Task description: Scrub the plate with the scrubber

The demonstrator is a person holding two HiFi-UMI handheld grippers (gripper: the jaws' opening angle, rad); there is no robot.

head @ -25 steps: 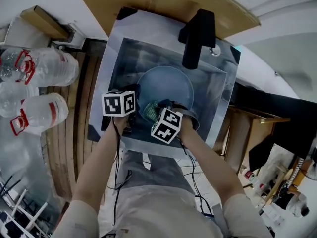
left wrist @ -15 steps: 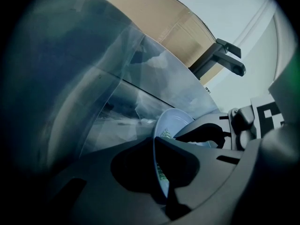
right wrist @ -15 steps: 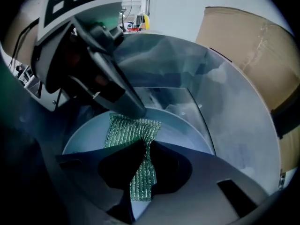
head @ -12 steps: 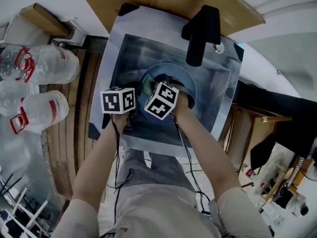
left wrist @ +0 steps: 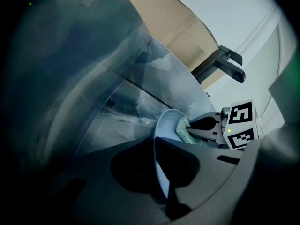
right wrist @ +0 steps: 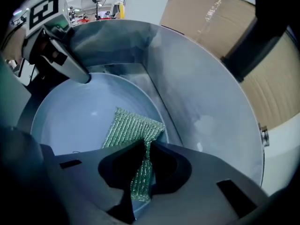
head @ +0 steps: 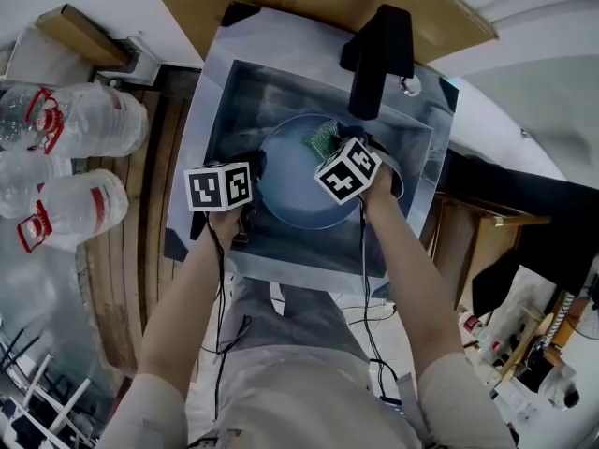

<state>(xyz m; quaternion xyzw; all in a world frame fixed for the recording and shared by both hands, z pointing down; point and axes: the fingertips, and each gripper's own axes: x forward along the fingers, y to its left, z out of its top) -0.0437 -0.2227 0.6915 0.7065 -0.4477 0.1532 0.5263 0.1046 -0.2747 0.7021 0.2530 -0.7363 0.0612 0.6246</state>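
Observation:
A pale blue plate (head: 290, 190) stands tilted in the steel sink (head: 416, 190). My left gripper (head: 253, 171) is shut on the plate's left rim (left wrist: 161, 130), which runs between its jaws (left wrist: 157, 146). My right gripper (head: 329, 150) is shut on a green mesh scrubber (head: 324, 139). It presses the scrubber against the plate's far right part. In the right gripper view the scrubber (right wrist: 133, 128) lies flat on the plate (right wrist: 70, 121), pinched between the jaws (right wrist: 144, 146). The left gripper (right wrist: 84, 76) shows at the plate's far edge.
A black faucet (head: 379, 59) hangs over the sink's far side. Large water bottles (head: 75, 124) lie on the wooden floor at the left. A brown board (head: 281, 3) lies behind the sink. A dark cabinet (head: 505, 204) stands at the right.
My right gripper has carried the scrubber across the plate, from its near edge up to its far right part. The left gripper has stayed on the rim.

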